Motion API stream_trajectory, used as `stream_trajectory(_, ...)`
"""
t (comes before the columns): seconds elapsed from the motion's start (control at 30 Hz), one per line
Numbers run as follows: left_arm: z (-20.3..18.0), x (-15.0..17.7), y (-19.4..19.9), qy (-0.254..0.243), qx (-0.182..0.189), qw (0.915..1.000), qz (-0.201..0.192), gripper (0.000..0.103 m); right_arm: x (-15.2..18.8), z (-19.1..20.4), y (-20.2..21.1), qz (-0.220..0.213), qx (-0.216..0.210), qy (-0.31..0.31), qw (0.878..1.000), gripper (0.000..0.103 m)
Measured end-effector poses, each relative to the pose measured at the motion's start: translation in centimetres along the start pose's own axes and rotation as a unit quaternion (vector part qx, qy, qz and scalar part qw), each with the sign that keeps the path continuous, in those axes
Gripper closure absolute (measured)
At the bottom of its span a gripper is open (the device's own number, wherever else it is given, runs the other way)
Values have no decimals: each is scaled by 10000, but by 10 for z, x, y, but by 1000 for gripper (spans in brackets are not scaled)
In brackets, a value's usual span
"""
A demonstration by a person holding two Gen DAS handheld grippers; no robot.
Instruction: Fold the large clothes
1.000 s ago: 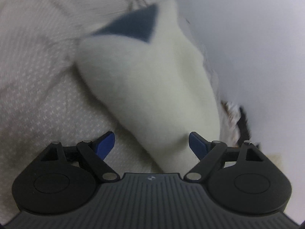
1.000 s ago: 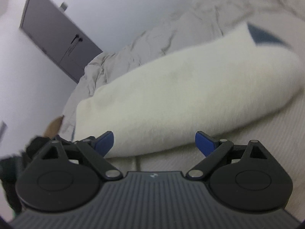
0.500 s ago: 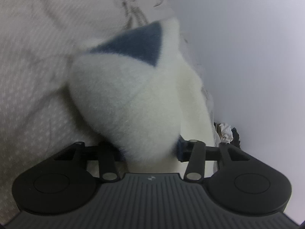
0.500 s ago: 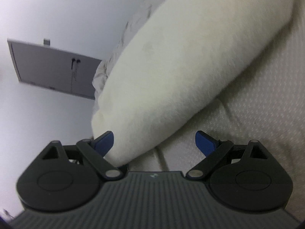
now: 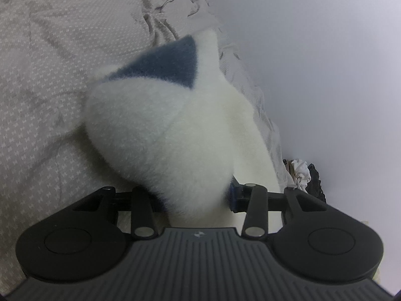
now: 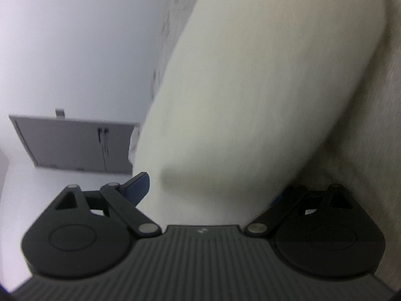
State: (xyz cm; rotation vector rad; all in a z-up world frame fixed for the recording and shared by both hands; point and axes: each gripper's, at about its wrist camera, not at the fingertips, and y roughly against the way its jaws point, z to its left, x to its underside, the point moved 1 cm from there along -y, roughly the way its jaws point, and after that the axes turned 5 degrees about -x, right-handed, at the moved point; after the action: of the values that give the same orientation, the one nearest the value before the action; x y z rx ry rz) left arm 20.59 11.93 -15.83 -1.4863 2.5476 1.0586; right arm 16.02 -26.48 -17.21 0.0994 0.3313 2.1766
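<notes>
Left hand-held gripper [image 5: 198,198] clamped narrow on the near end of a fluffy cream-white fleece garment with a slate-blue triangular patch [image 5: 160,125], jaws having just been closing, pile bulging out between them. Probably gripped at this end so the cloth can be lifted and carried over for a fold. Lying on a pale grey patterned bedspread [image 5: 45,80], the garment runs straight ahead of the left hand-held gripper, long axis along the pointing line, blue patch at the far end toward the crumpled bedding by the white wall [image 5: 325,62]. Right hand-held gripper [image 6: 210,190] spread wide, rolled sideways, with the same fleece [image 6: 250,87] filling the gap; left blue pad clear of the pile, right pad in shadow at the cloth's edge, so no pinch yet by the look of it. Seen from there, long axis slanting up and away to the right, a grey cabinet [image 6: 72,145] well off to the left. Likely being lined up to take a second hold.
</notes>
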Motion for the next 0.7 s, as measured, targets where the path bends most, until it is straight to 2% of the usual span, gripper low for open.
stream_trajectory(0.17, -1, -1, 0, 2, 14, 10000, -9, 56, -12, -4, 21, -590, -65, -265, 9979, 8)
stream_trajectory(0.23, 0, -2, 0, 11, 25, 10000, -19, 56, -12, -5, 26, -721, -72, -275, 9970, 8)
stream_trajectory(0.33, 1, -1, 0, 1, 33, 10000, -30, 56, -9, -4, 27, -760, 55, -149, 9970, 14)
stream_trajectory(0.4, -1, -1, 1, -77, 13, 10000, -61, 56, -8, -2, 25, -737, 318, -2, 9968, 29)
stream_trajectory(0.43, -4, -1, 1, -140, -11, 9999, -83, 56, -8, -1, 24, -741, 426, 68, 9963, 29)
stream_trajectory(0.53, -9, -1, 3, -262, -44, 9995, -142, 56, -9, 4, 23, -696, 463, 244, 9962, 41)
stream_trajectory(0.6, -12, 1, 7, -364, -54, 9991, -192, 57, -7, 13, 25, -689, 519, 490, 9951, 52)
stream_trajectory(0.7, -16, 2, 15, -526, -21, 9982, -303, 58, -2, 28, 30, -666, 594, 964, 9913, 58)
